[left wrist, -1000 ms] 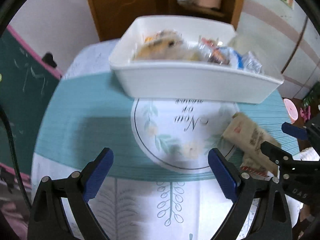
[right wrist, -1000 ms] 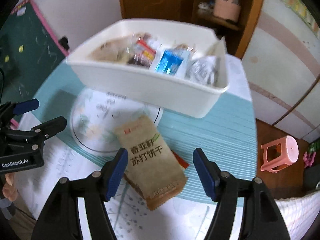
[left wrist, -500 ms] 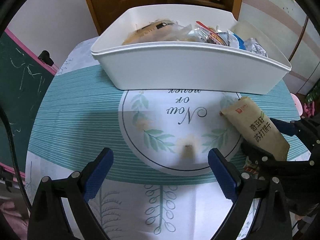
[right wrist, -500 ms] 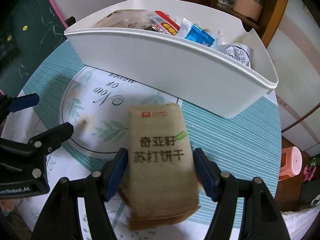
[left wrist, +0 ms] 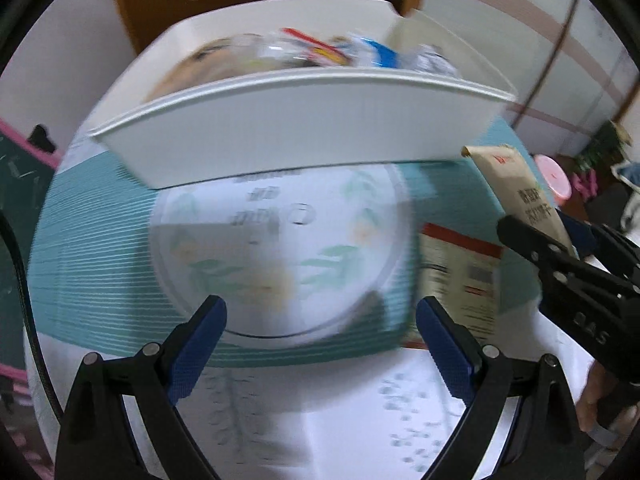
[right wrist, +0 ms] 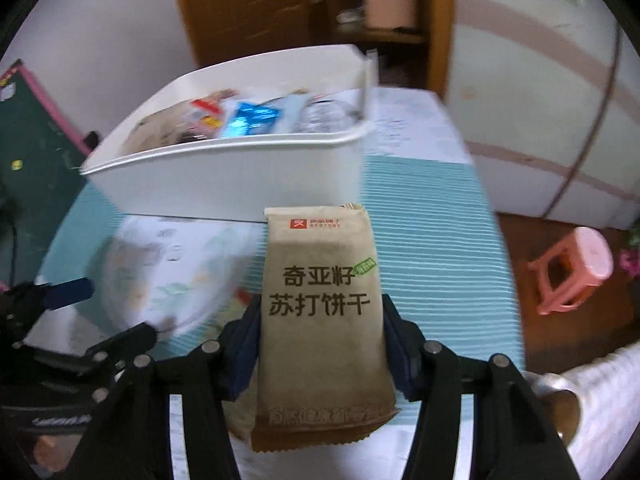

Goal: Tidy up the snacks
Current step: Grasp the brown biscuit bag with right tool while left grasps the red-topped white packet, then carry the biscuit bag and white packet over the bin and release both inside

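On the round table with its teal-striped printed cloth (left wrist: 100, 248), the white rectangular plastic bin (right wrist: 224, 176) already holds a jumble of wrapped snacks, so most of the sorting looks done. The right gripper (right wrist: 320, 344) has its blue-padded jaws pressed against both sides of a tan paper packet of soda crackers (right wrist: 320, 304), having just been closing on it; the packet stands upright between them, lifted clear of the cloth and just in front of the bin's near wall. It is not yet in the bin. A second flat packet with a red stripe (left wrist: 460, 276) lies on the cloth near the right gripper, apparently the last item left out. The left gripper (left wrist: 320, 340) hangs above the printed circle with its jaws wide apart and nothing between them. The bin's near wall stands between the held packet and the snack pile, so the packet probably has to go over the rim. A pink plastic stool (right wrist: 572, 272) sits on the floor, well apart.
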